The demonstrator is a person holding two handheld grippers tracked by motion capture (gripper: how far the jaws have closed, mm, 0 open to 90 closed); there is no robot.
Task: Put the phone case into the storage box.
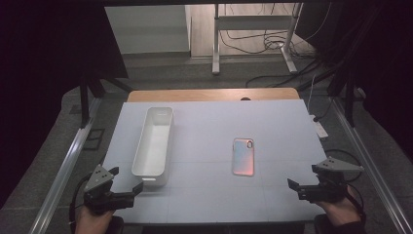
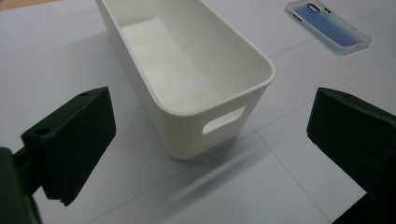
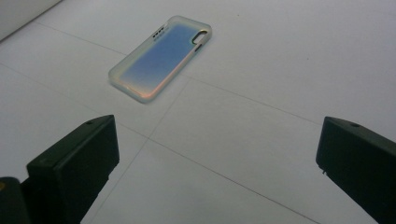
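White table [image 1: 209,195]: bin [image 1: 154,141] at nine o'clock, phone case [image 1: 243,156] at center-right. Left gripper [image 1: 127,181] at seven, right gripper [image 1: 293,187] at five, both with jaws apart, empty.

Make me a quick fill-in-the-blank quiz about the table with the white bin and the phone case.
1. The white bin holds ____.
2. The phone case lies flat on the ____, apart from the bin.
3. The left gripper has its jaws ____, near the bin's handle cutout.
4. The right gripper holds ____.

Missing words: nothing; table; open; nothing
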